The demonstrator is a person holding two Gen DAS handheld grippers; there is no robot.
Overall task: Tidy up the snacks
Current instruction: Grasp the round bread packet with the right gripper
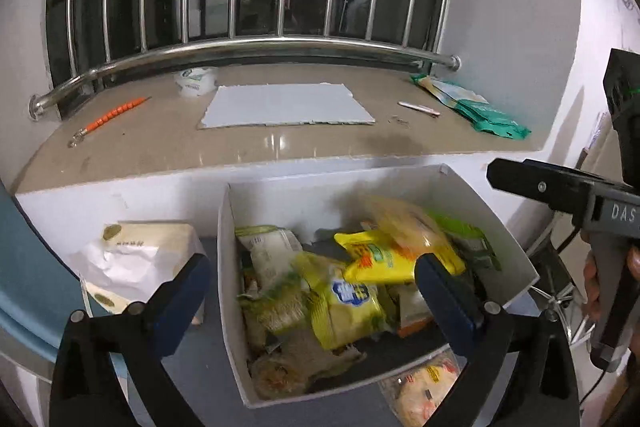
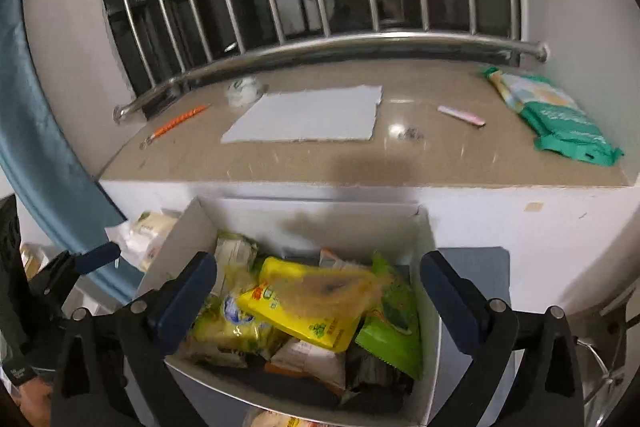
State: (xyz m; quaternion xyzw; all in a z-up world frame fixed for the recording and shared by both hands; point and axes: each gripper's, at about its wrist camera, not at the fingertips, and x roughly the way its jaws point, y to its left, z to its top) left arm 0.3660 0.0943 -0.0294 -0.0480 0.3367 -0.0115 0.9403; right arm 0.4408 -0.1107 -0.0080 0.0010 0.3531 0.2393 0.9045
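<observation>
The left claw hung with its jaws spread wide and nothing between them, poised over the white box of snacks. The right claw was likewise parted and empty above the same box; in the left wrist view it showed at the right edge, beyond the box's right wall.

Inside the box the packets lay heaped and overlapping: a yellow packet on top, a green packet against the right wall, and a yellow-green bag with a blue label toward the near side. A blurred orange-yellow bag showed above the yellow packet; whether it touched the pile could not be told. Another snack bag lay outside, against the box's near wall.

Left of the box sat a tissue pack, with a blue curtain beyond it. Behind the box rose a stone windowsill, its front edge above the box's rear wall. On it lay a grey sheet, an orange pen, a white stick and a green wipes pack, with open surface between them, bounded behind by a steel rail.
</observation>
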